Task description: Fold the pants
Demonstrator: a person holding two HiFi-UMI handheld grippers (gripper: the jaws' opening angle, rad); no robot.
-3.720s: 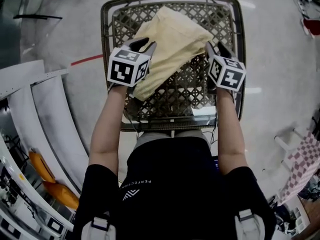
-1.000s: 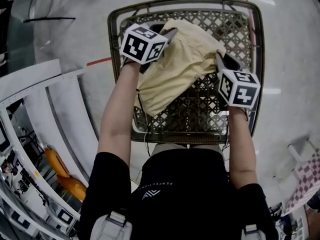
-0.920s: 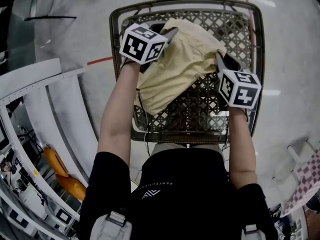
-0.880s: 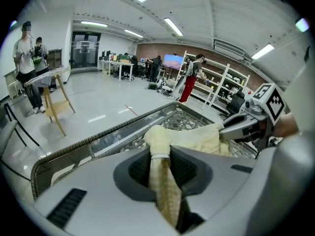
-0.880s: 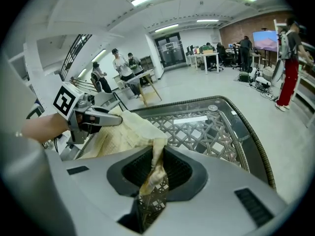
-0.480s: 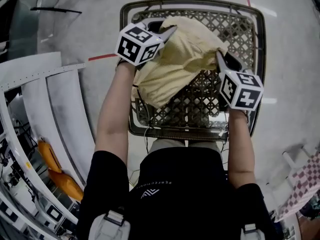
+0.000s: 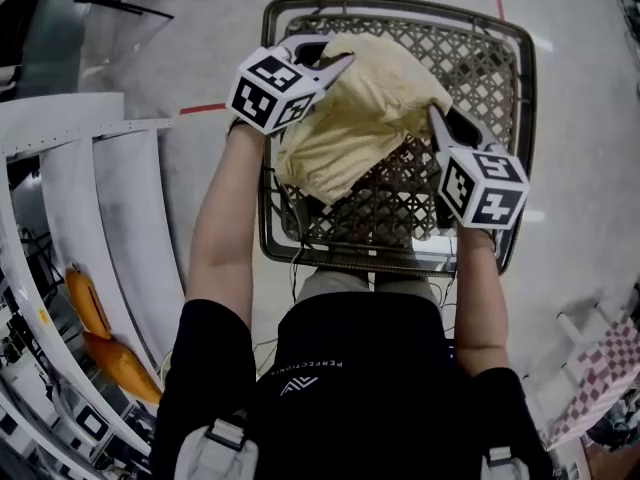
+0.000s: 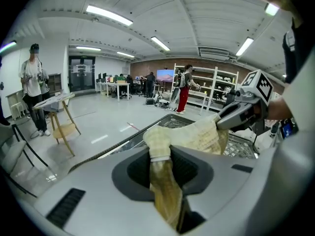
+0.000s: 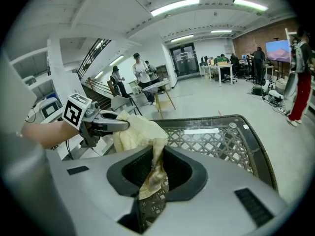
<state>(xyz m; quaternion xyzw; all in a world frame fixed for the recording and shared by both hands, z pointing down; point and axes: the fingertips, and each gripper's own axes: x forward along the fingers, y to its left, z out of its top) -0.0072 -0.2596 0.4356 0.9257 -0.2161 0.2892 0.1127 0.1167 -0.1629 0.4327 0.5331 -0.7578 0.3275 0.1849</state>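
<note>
Pale yellow pants (image 7: 360, 108) hang bunched over a dark lattice table (image 7: 400, 6). The cloth is lifted at its top edge, and its lower end still trails on the lattice. My left gripper (image 7: 340, 63) pinches the left corner. The cloth runs down between its jaws (image 8: 160, 154), which are opening slightly. At the right corner my right gripper (image 7: 435, 116) is shut on the fabric, a strip of cloth caught between its jaws (image 9: 156, 166). Each gripper view shows the other gripper, the right one (image 8: 236, 117) and the left one (image 9: 110, 124), holding the stretched top edge (image 9: 140, 129).
White curved rails (image 7: 100, 198) and orange parts (image 7: 90, 328) lie on the floor to my left. A checked cloth (image 7: 600, 378) hangs at lower right. People (image 8: 32, 77), a wooden stand (image 8: 61, 117) and shelves (image 8: 206, 87) stand well away.
Both grippers have risen with the pants, drawing most of the cloth up off the lattice. The left gripper has also shifted right, toward the table's far edge.
</note>
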